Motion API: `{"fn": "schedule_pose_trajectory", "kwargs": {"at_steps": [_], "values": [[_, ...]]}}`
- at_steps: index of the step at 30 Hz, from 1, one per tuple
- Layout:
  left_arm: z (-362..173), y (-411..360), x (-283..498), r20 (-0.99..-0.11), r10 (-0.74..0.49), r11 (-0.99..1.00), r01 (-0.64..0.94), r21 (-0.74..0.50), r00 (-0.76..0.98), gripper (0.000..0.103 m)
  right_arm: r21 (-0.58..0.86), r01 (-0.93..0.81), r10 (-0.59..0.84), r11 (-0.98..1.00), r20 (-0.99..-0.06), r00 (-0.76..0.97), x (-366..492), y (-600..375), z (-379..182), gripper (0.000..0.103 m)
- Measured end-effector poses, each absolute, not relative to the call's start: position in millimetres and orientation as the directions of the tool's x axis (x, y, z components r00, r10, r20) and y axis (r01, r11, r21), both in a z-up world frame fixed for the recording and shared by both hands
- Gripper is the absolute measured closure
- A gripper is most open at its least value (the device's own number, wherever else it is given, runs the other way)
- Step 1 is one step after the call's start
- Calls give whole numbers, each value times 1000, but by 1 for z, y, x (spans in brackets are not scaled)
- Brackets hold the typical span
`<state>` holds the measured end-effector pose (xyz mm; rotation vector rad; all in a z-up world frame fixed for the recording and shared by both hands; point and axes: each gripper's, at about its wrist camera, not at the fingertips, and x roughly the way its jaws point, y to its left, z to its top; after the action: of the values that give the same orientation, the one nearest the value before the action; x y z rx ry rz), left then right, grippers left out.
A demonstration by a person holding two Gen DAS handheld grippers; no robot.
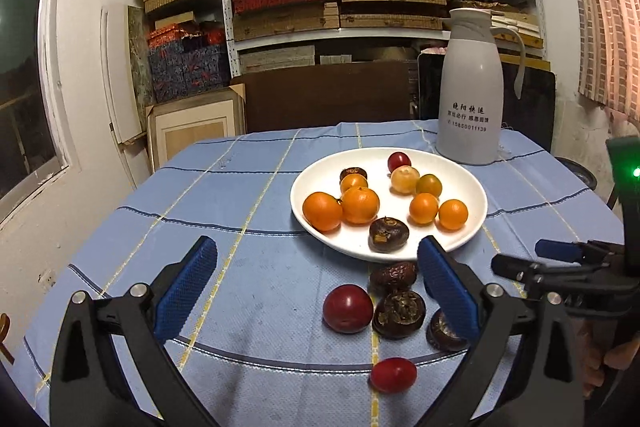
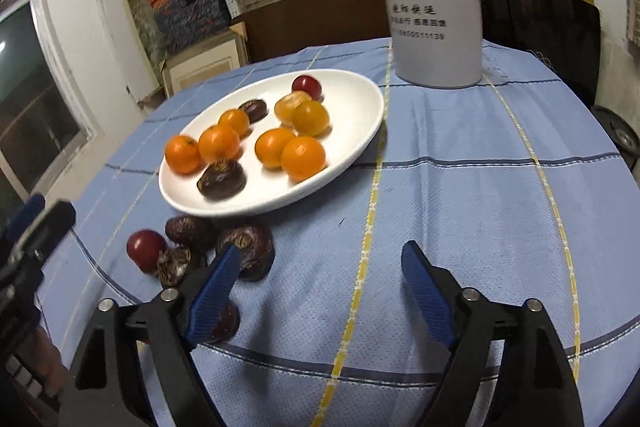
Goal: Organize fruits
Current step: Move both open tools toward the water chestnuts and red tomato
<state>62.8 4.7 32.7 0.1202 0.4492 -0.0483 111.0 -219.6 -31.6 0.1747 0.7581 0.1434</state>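
A white plate (image 1: 472,195) holds several small oranges, dark water chestnuts and a red cherry tomato. It also shows in the right wrist view (image 2: 352,131). Loose on the blue cloth in front of it lie a red tomato (image 1: 347,308), a dark chestnut (image 1: 399,314), a date-like dark fruit (image 1: 393,275) and a smaller red tomato (image 1: 393,374). My left gripper (image 1: 318,275) is open above the cloth, the loose fruits near its right finger. My right gripper (image 2: 320,267) is open and empty, its left finger (image 2: 212,291) next to a chestnut (image 2: 250,245).
A white thermos jug (image 1: 472,95) stands behind the plate at the back right. The round table's edges fall away on all sides. Shelves of boxes fill the back wall. The right gripper shows at the right edge of the left wrist view (image 1: 560,267).
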Motion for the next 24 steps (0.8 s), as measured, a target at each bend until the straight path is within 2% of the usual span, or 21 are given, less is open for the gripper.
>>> {"fn": "schedule_pose_trajectory", "kwargs": {"at_steps": [4, 24], "values": [[33, 8, 65, -453, -38, 993, 85, 84, 891, 5, 195, -88, 199, 977, -678, 708, 110, -213, -34, 19], [33, -2, 59, -431, -18, 989, 80, 127, 902, 5, 186, -104, 205, 977, -681, 704, 109, -209, -34, 19]]}}
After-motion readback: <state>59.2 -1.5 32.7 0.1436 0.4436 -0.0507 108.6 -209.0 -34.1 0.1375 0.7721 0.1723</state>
